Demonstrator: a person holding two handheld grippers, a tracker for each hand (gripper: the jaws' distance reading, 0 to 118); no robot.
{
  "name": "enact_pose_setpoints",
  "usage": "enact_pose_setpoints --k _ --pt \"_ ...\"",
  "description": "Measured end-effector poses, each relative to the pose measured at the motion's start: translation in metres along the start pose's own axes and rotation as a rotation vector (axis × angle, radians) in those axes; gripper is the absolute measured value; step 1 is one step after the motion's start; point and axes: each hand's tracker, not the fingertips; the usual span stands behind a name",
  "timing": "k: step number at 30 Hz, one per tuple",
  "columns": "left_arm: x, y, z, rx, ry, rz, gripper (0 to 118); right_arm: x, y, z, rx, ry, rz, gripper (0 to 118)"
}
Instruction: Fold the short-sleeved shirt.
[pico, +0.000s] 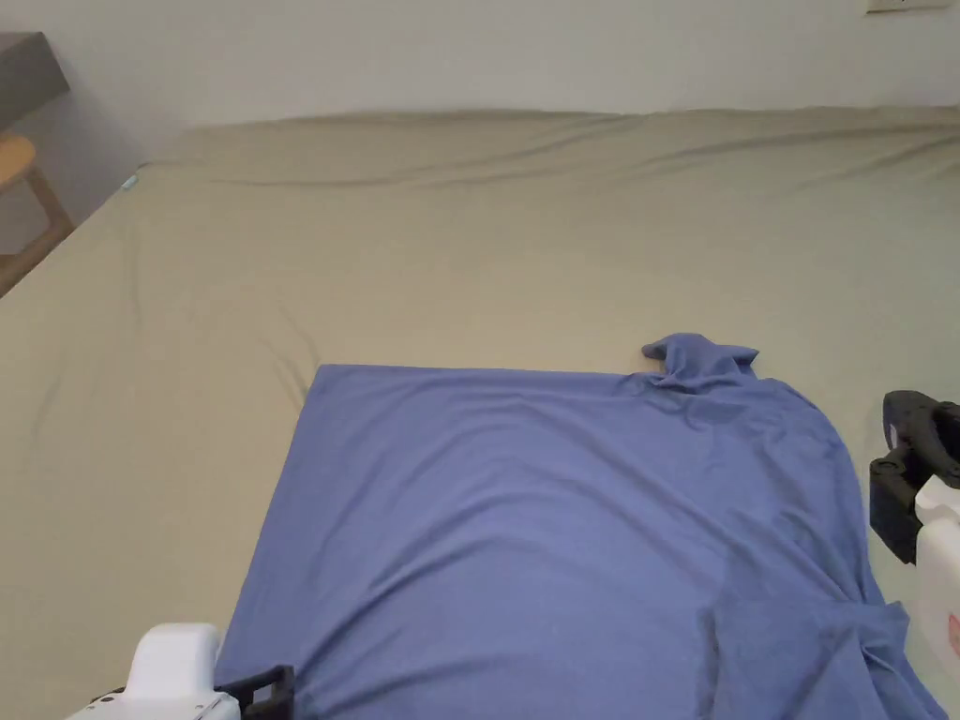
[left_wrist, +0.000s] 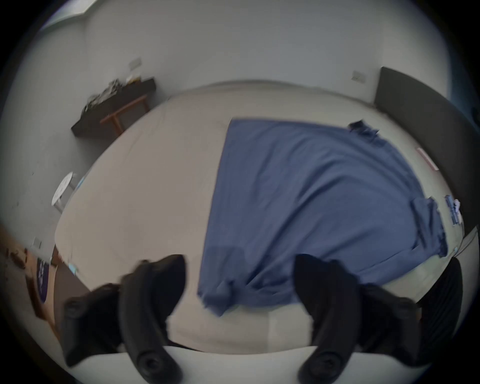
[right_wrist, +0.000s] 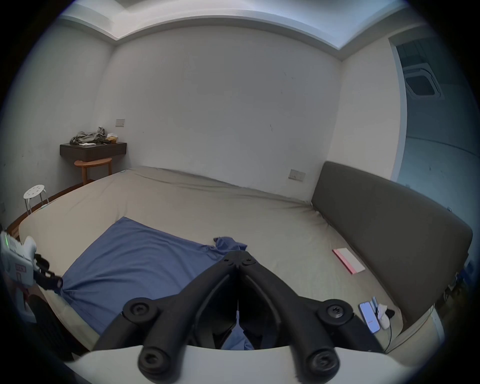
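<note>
Beige bedsheet carries the blue short-sleeved shirt, spread flat. Your left gripper hangs over its corner, jaws wide apart and empty. Your right gripper has its jaws closed together, gripping nothing visible.

Blue short-sleeved shirt, spread mostly flat on the bed, lightly wrinkled, far sleeve crumpled

A beige-sheeted bed meets a dark headboard, with a pink booklet and a phone lying near it, while by the far wall stand a white stool, a wooden table and a cluttered dark shelf.
</note>
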Motion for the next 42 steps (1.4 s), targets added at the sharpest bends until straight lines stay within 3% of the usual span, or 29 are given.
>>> enact_pose_setpoints --k 2,10,14,17,18,23,24,27,29,33,40,41,42 --pt "-0.010 -0.009 -0.014 -0.049 0.043 0.019 107 0.005 -0.007 -0.003 -0.024 -0.005 -0.024 2" --pt "-0.011 -0.019 -0.050 -0.145 0.059 0.056 105 0.010 -0.021 -0.006 -0.090 -0.031 -0.022 2" --pt "-0.004 -0.018 -0.047 -0.154 0.010 0.077 73 0.013 -0.021 -0.004 -0.093 -0.045 -0.017 2" --pt "0.001 -0.018 -0.041 -0.128 -0.031 0.079 31 0.016 -0.019 -0.002 -0.088 -0.053 -0.013 2" --pt "0.003 -0.017 -0.038 -0.110 -0.060 0.090 10 0.017 -0.019 -0.002 -0.087 -0.056 -0.012 2" --pt "0.015 -0.006 -0.012 0.018 -0.016 0.065 10 0.032 -0.037 -0.008 -0.179 -0.073 -0.009 6" --pt "0.016 -0.003 -0.008 0.031 -0.020 0.064 10 0.035 -0.045 -0.012 -0.232 -0.068 -0.005 21" --pt "0.019 0.006 0.002 0.065 -0.015 0.041 10 0.047 -0.084 -0.029 -0.431 -0.026 -0.064 101" --pt "0.019 0.007 0.008 0.074 -0.023 0.045 10 0.047 -0.121 -0.038 -0.553 -0.013 -0.127 102" --pt "0.018 0.003 0.010 0.070 -0.011 0.026 10 0.044 -0.184 -0.048 -0.770 -0.030 -0.142 102" --pt "0.017 -0.008 0.000 0.012 0.002 0.016 10 0.039 -0.220 -0.055 -0.830 -0.018 -0.228 97" --pt "0.017 -0.009 -0.002 0.004 0.003 0.018 10 0.039 -0.220 -0.056 -0.820 -0.019 -0.228 91" --pt "0.017 -0.010 -0.003 -0.007 0.002 0.018 10 0.038 -0.220 -0.056 -0.813 -0.015 -0.225 76"
